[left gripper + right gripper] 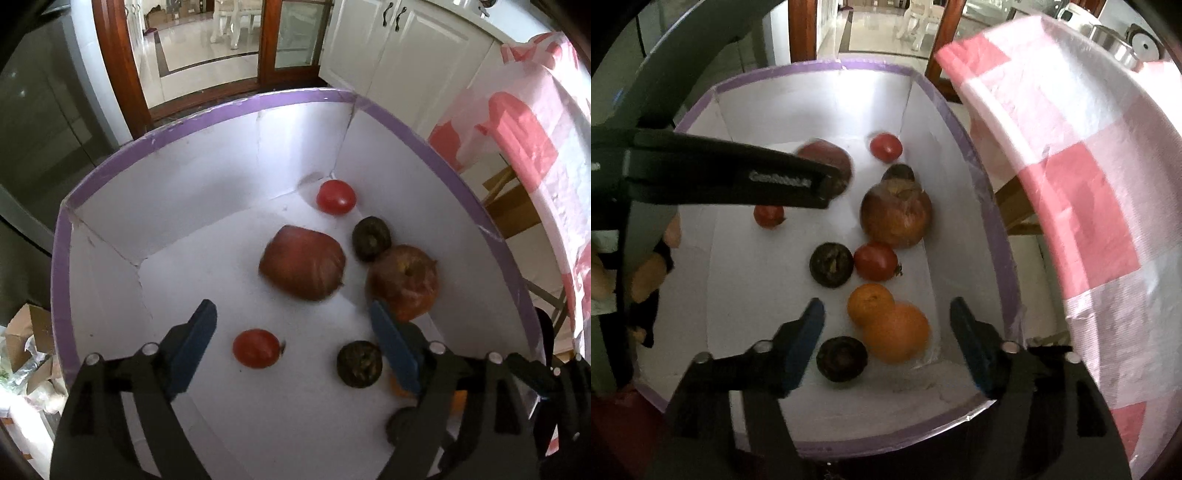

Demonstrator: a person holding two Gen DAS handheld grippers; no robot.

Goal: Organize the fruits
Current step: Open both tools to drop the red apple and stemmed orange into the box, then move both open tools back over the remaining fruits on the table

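A white box with a purple rim holds the fruit. In the left wrist view a blurred red apple lies mid-box, another apple to its right, tomatoes at the back and front, and dark round fruits. My left gripper is open and empty above the floor; it also shows in the right wrist view. My right gripper is open and empty over two oranges, a tomato and dark fruits.
A pink and white checked cloth hangs over a table to the right of the box. White cabinets and a wooden door frame stand behind. Cardboard and bags lie at the left.
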